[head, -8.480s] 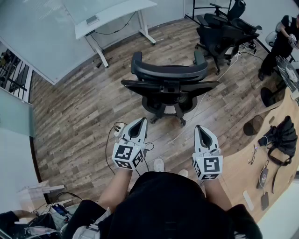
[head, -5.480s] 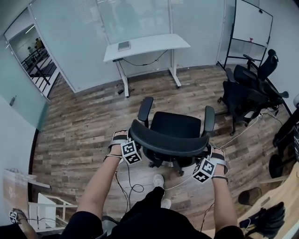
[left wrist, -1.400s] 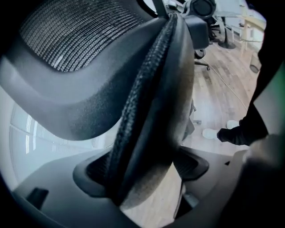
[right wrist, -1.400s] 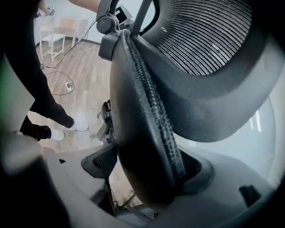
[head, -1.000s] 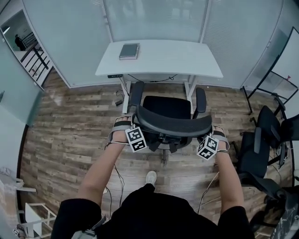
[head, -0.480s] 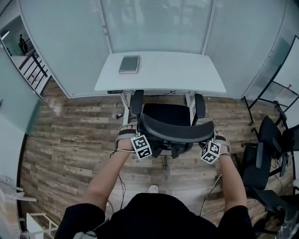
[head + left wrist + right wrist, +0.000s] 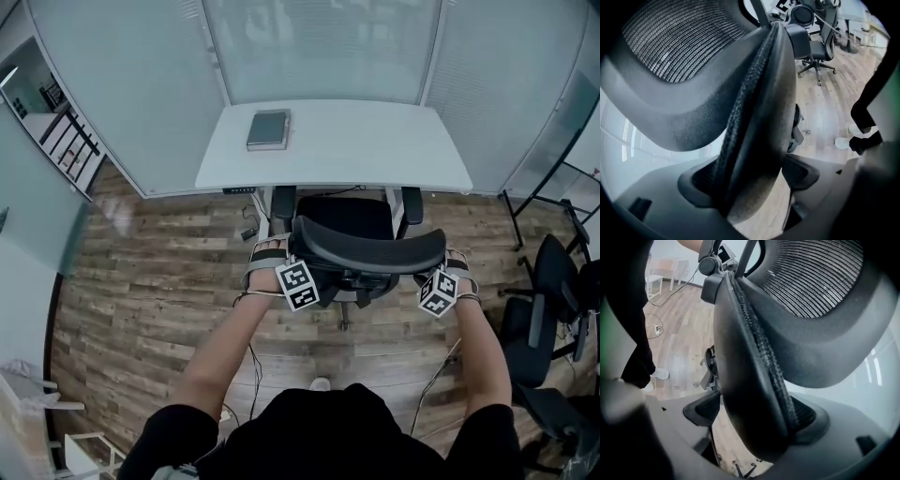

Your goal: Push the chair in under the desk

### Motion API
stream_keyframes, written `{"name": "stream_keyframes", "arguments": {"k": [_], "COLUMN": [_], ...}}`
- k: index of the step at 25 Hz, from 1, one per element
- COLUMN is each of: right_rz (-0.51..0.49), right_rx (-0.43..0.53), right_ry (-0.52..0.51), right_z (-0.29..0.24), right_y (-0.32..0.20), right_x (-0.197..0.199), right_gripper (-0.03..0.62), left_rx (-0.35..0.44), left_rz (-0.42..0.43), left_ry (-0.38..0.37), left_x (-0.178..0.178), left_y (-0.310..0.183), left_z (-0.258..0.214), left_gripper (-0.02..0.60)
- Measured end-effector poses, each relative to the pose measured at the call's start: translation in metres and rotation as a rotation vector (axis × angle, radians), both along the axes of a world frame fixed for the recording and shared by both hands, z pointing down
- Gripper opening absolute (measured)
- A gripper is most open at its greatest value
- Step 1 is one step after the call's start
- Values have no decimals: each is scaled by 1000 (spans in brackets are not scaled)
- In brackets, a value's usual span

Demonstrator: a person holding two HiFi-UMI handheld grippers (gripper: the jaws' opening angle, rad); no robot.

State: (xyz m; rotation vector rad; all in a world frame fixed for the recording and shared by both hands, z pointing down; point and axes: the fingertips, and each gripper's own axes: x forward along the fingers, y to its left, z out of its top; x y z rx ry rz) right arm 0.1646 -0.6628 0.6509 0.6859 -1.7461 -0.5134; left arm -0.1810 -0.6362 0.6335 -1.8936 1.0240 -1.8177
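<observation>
The black mesh office chair stands facing the white desk (image 7: 375,150), its seat (image 7: 347,214) and armrests partly under the desk's near edge. Both hands hold its curved backrest (image 7: 375,248). My left gripper (image 7: 750,183) is shut on the backrest's left edge (image 7: 754,117), and its marker cube (image 7: 298,284) shows beside the chair. My right gripper (image 7: 754,416) clamps the right edge (image 7: 750,357); its jaws have just been opening a little, with the edge still between the pads. Its cube (image 7: 438,291) sits at the chair's right.
A grey book (image 7: 268,129) lies on the desk's left part. A frosted glass wall (image 7: 319,47) stands behind the desk. Other black chairs (image 7: 553,281) crowd the right side. A cable (image 7: 251,375) trails over the wood floor near my shoe (image 7: 321,383).
The chair has rolled forward toward the desk, and its seat front and armrests now reach under the desk edge. Both grippers moved forward with the backrest.
</observation>
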Motion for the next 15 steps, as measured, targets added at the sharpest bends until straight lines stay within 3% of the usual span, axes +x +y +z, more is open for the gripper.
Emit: {"name": "stream_keyframes", "arguments": {"k": [15], "right_rz": [-45], "right_rx": [11], "right_ry": [-18], "right_z": [4], "right_y": [-97], "right_x": [-16], "right_gripper": [445], "left_rx": [52], "left_rz": [-55], "left_ry": [9], "left_x": [-14], "left_y": [-85], "left_z": [-1], "left_gripper": [408]}}
